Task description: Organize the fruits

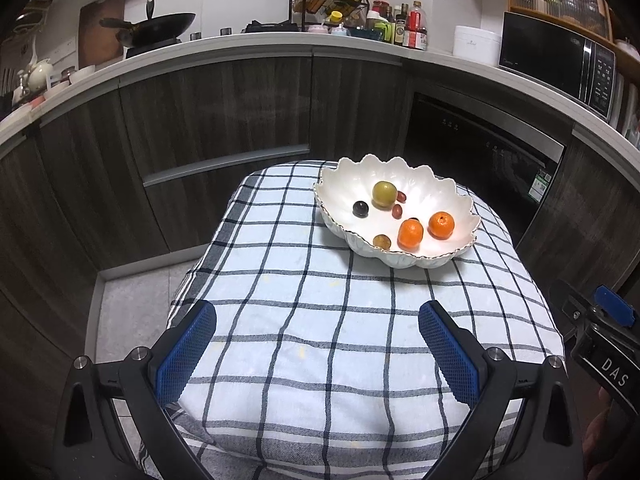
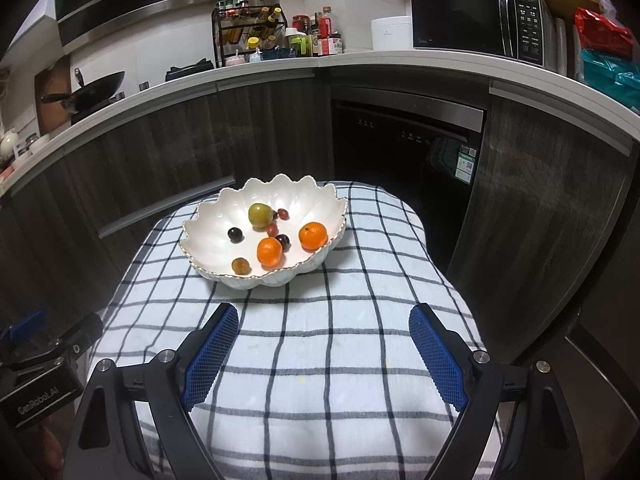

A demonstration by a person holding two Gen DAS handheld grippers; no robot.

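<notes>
L gripper (image 1: pixel 318 344): jaws wide apart, empty. The bowl (image 1: pixel 348 184) w/ all the fruits sits ahead and to its right, well apart. R gripper (image 2: pixel 323 344): also wide, empty; bowl ahead and slightly left of it, nearer. Nearest orange (image 2: pixel 269 251) is round, no long axis. R looks better placed.

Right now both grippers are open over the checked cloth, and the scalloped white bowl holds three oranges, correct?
Not quite: the bowl holds two oranges, not three, as the right wrist view shows. The left gripper and right gripper are open over the checked cloth.
</notes>
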